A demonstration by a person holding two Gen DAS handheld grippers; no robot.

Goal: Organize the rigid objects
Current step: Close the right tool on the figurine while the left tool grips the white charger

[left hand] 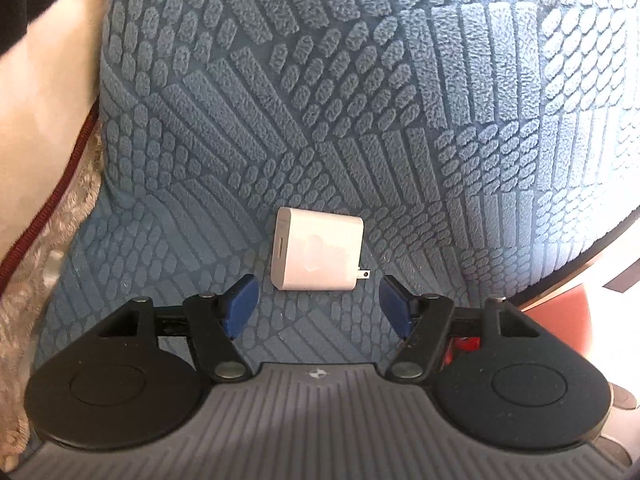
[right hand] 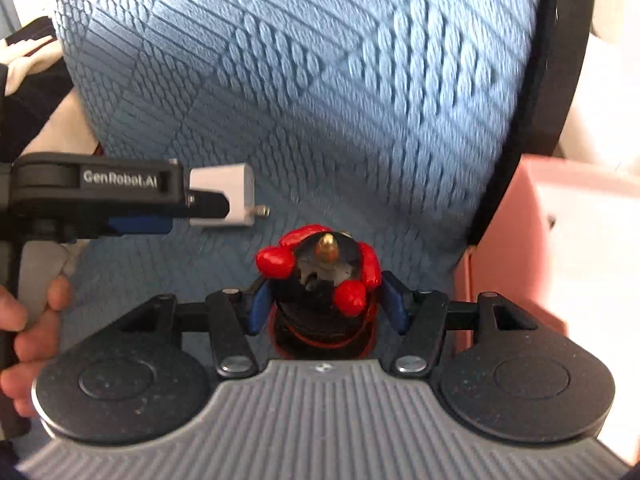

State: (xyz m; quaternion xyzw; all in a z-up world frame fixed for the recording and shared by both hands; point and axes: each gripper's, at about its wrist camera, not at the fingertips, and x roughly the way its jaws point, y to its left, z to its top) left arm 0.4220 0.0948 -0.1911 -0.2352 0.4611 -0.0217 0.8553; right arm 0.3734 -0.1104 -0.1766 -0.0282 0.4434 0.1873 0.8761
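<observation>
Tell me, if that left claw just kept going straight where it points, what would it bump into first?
Probably the small white plastic wall charger lying flat on the blue textured cushion, just ahead of the open left claw; depth is hard to judge.

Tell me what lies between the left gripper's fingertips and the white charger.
Nothing but bare blue cushion fabric: the left gripper stands open just short of the white charger, shown in the left wrist view.

Right gripper is clamped on a black toy with red blobs and a brass tip, blue pads pressing both its sides. It sits over the blue patterned cushion. Left of the toy, the left gripper reaches in beside a white charger lying on the cushion, a hand on its handle. A pink box stands right of the toy.
</observation>
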